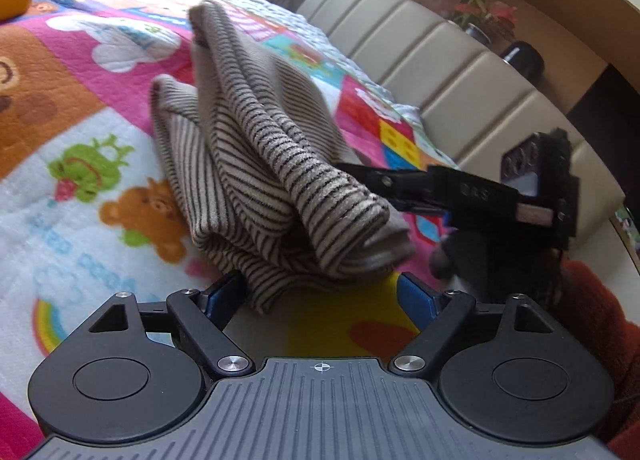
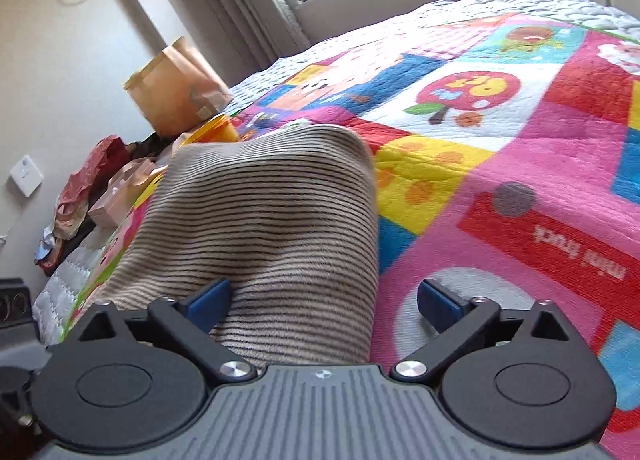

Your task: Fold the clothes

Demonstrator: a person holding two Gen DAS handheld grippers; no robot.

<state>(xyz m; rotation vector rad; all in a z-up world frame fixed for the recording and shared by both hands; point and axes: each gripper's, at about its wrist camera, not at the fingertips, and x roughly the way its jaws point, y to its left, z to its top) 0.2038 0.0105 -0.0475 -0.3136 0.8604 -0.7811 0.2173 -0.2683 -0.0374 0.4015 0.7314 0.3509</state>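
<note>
Striped garment partly folded on the bed, fold not yet finished

The striped garment (image 1: 276, 164) lay bunched in thick, uneven layers on the patchwork quilt (image 1: 80, 148) of the bed, toward the side nearest the padded headboard (image 1: 432, 60), so some folding seemed done but it was neither flat nor squared. The left gripper (image 1: 320, 296) stood wide, its blue pads either side of the cloth's near end, not pinching it. The right gripper (image 2: 324, 302) was also wide, one pad touching the cloth and the other apart over the quilt. Flattening and a last tidy fold seemingly remained.
</note>
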